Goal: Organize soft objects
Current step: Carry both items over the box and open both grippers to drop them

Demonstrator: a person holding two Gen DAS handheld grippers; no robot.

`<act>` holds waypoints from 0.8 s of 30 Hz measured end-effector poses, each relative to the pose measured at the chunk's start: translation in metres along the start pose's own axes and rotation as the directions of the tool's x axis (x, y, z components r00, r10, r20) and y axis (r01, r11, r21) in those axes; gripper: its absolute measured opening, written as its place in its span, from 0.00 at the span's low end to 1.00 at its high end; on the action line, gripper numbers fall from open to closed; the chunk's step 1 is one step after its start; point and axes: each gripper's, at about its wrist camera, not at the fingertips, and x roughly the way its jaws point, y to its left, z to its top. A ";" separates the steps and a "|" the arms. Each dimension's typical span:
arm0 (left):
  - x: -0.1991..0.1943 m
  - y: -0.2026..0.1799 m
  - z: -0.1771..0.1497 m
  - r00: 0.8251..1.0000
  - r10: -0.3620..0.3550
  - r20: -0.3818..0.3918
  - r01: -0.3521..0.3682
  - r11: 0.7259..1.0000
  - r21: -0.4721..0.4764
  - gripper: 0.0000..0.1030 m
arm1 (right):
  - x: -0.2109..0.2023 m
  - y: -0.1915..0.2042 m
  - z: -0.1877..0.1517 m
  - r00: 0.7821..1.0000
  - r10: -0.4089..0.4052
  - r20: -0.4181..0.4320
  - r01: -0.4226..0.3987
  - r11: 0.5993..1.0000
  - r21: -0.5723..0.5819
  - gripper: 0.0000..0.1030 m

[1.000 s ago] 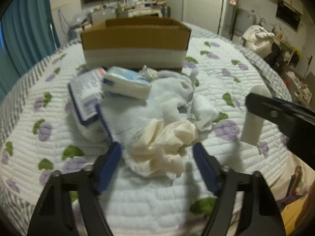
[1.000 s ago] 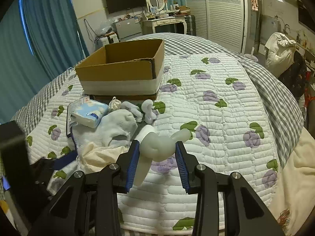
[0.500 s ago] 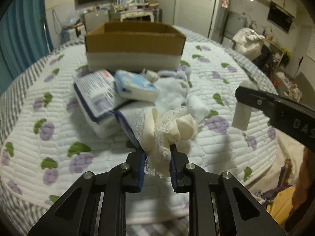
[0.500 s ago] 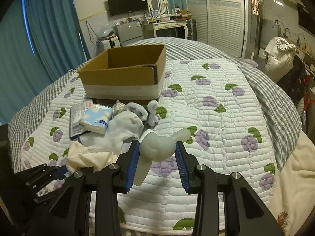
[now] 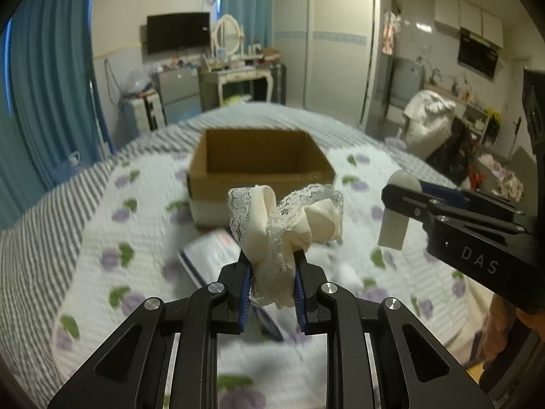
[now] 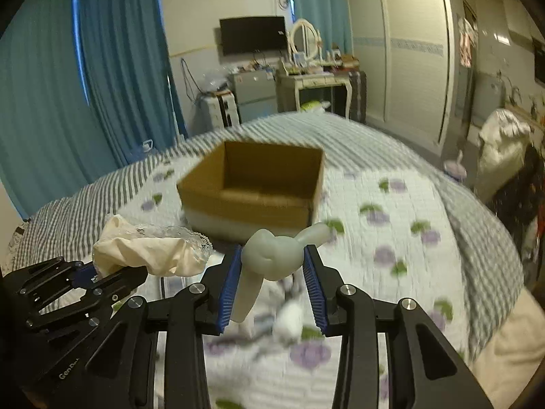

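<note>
My left gripper point(image 5: 271, 274) is shut on a cream lace-trimmed cloth point(image 5: 286, 218) and holds it up above the bed; the cloth also shows in the right wrist view point(image 6: 150, 250). My right gripper point(image 6: 271, 277) is shut on a pale green knotted sock point(image 6: 272, 255), also lifted; its end shows in the left wrist view point(image 5: 395, 218). An open brown cardboard box point(image 5: 260, 162) stands on the quilt ahead of both grippers, seen too in the right wrist view point(image 6: 259, 187). Both grippers are side by side, short of the box.
A blue-edged packet point(image 5: 211, 255) and small white soft items point(image 6: 289, 317) lie blurred on the flowered quilt point(image 5: 102, 238) below the grippers. Blue curtains point(image 6: 85, 102), a dresser and a wardrobe stand beyond the bed.
My left gripper closed on the cream cloth and lifted it off the pile. Both grippers have risen and tipped up toward the box, each with its item.
</note>
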 end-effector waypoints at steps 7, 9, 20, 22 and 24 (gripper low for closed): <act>0.029 0.018 0.053 0.998 0.022 0.057 -0.022 1.000 -0.005 0.19 | 0.034 -0.004 0.067 0.999 0.014 0.037 -0.013 1.000 -0.015 0.36; 0.043 0.024 0.067 0.998 0.023 0.063 -0.023 1.000 -0.010 0.19 | 0.048 -0.008 0.082 0.999 0.021 0.039 -0.021 1.000 -0.014 0.36; 0.149 0.040 0.102 0.999 0.044 0.002 -0.045 0.999 0.029 0.19 | 0.156 -0.032 0.108 0.997 0.059 -0.051 -0.059 0.998 -0.017 0.36; 0.163 0.043 0.100 0.999 0.046 -0.010 -0.045 0.999 0.027 0.19 | 0.180 -0.035 0.104 0.994 0.076 -0.079 -0.077 0.997 -0.011 0.36; 0.177 0.048 0.099 0.999 0.048 -0.024 -0.048 0.999 0.022 0.19 | 0.197 -0.040 0.099 0.993 0.077 -0.093 -0.079 0.997 -0.013 0.36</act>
